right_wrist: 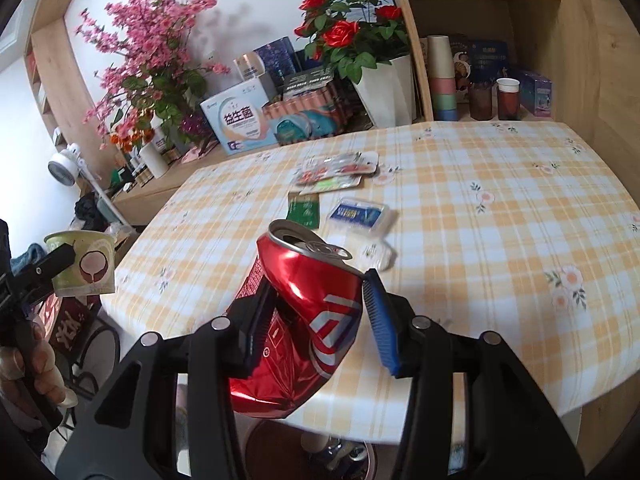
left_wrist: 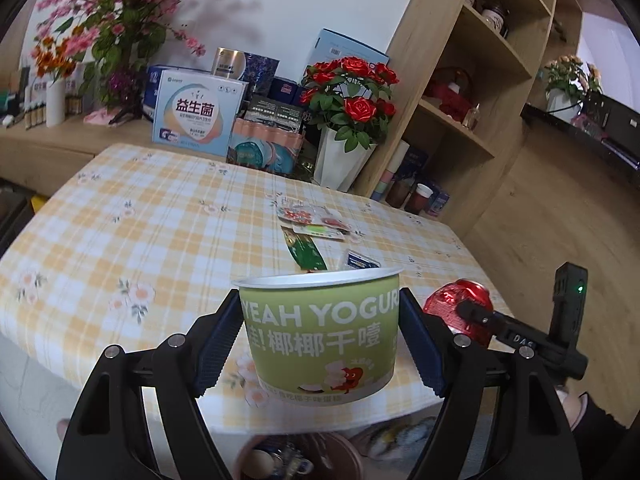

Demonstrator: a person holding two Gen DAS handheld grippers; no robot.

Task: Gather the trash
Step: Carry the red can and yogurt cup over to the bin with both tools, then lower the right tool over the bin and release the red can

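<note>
My left gripper (left_wrist: 320,340) is shut on a green yogurt cup (left_wrist: 320,328), held upright above the near table edge; the same cup (right_wrist: 86,262) shows at the left of the right wrist view. A crushed red soda can (right_wrist: 304,312) sits tilted in my right gripper (right_wrist: 316,316), whose pads press its dented sides; the can (left_wrist: 456,304) also appears at the right of the left wrist view. Farther out on the checked tablecloth (right_wrist: 480,240) lie wrappers (right_wrist: 340,170), a green packet (right_wrist: 304,210), a blue-labelled clear box (right_wrist: 360,214) and a small white piece (right_wrist: 376,254).
A brown bin (left_wrist: 300,456) with litter in it stands on the floor below the table edge. Boxes (left_wrist: 196,116), flower pots (left_wrist: 344,152) and a wooden shelf (left_wrist: 472,92) crowd the far side. A dark chair (right_wrist: 80,344) stands left of the table.
</note>
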